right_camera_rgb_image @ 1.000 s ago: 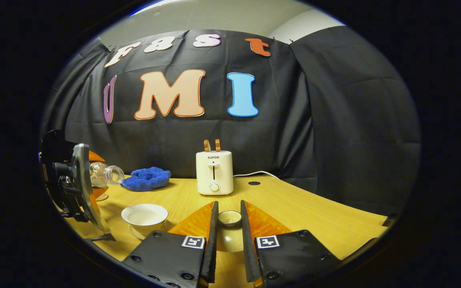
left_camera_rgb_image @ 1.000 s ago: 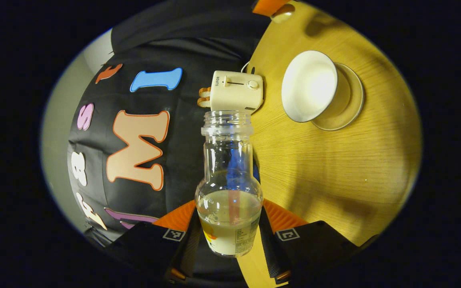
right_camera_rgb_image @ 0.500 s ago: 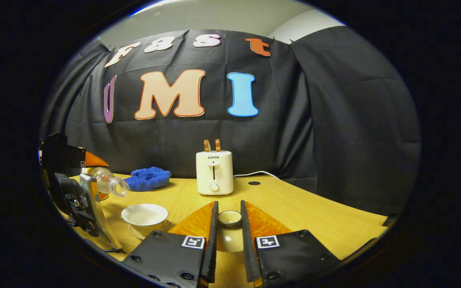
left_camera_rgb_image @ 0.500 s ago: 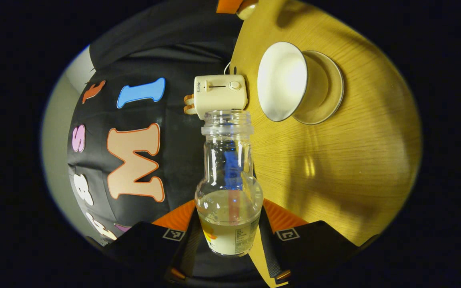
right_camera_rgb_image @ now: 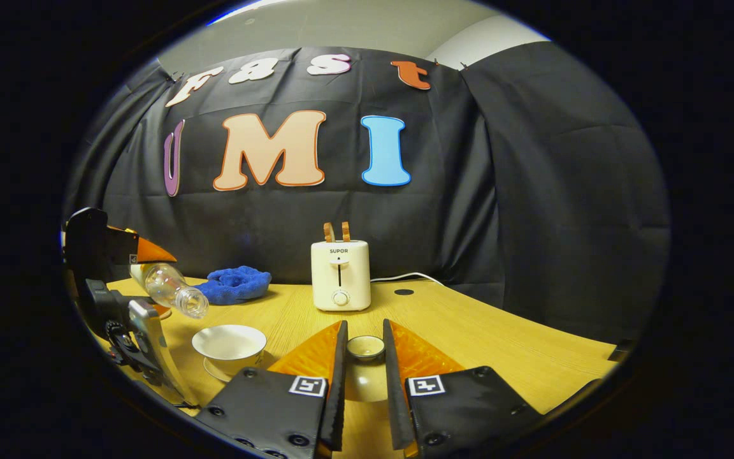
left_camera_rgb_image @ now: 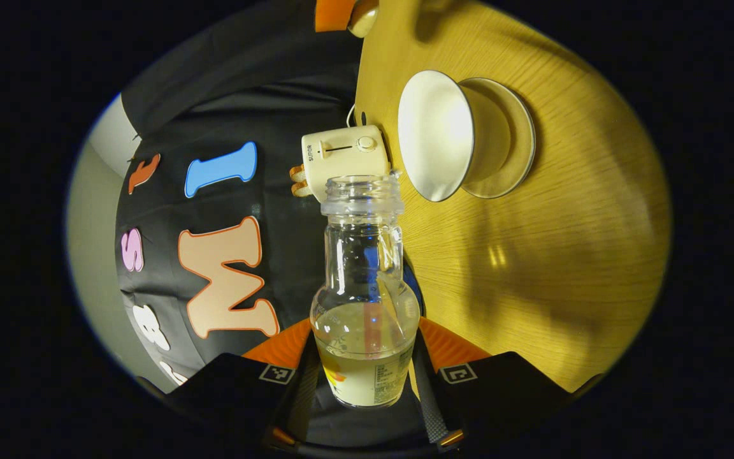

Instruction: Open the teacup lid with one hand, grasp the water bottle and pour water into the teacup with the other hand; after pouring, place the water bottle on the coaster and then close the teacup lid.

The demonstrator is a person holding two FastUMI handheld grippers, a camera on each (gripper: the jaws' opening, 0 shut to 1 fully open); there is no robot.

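Observation:
My left gripper (left_camera_rgb_image: 365, 333) is shut on a clear uncapped water bottle (left_camera_rgb_image: 365, 299) and holds it tipped over, with pale liquid pooled at its base. The bottle's mouth points close to the rim of the open white teacup (left_camera_rgb_image: 437, 134), which stands on its saucer (left_camera_rgb_image: 517, 153). In the right gripper view the left gripper (right_camera_rgb_image: 150, 271) holds the bottle (right_camera_rgb_image: 172, 292) slanting down, its mouth above and left of the teacup (right_camera_rgb_image: 229, 341). No stream of water is visible. My right gripper (right_camera_rgb_image: 364, 328) is shut on the white teacup lid (right_camera_rgb_image: 360, 382), held low over the table to the right of the cup.
A cream toaster (right_camera_rgb_image: 339, 274) with its cord stands at the back of the wooden table (right_camera_rgb_image: 469, 338). A blue cloth (right_camera_rgb_image: 234, 284) lies back left of it. The black booth wall closes off the back. The table's right half is bare wood.
The left gripper has tipped the bottle further down and brought its mouth closer to the teacup. The right gripper with the lid has stayed still.

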